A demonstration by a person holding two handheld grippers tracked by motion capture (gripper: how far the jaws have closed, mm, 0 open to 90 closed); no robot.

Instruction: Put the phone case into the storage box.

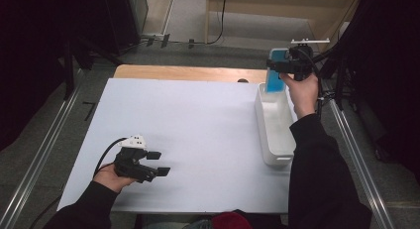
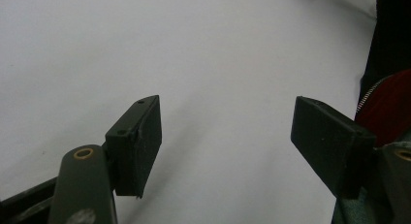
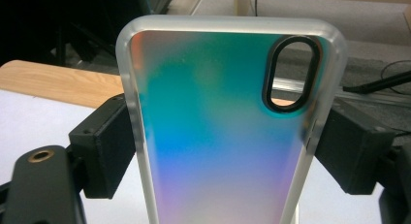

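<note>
**Two grippers in hand, one phone case held up at the far right**

Your left gripper [image 1: 157,163] sits low over the near-left part of the white tabletop [image 1: 198,135], held in your left hand [image 1: 113,177]. Its jaws stand wide apart with nothing between them; the left gripper view shows only bare white surface in the gap.

Moving right, a long white bin [image 1: 273,124] lies along the right edge of the tabletop, its length running away from you.

Your right gripper [image 1: 283,65] is raised above the far end of that bin, in your right hand [image 1: 302,90]. Its jaws are closed against the two long edges of a phone case [image 3: 218,136], which stands upright between them. The case has a frosted clear rim, an iridescent blue-green back and an oval camera opening [image 3: 292,73] near the top.
</note>
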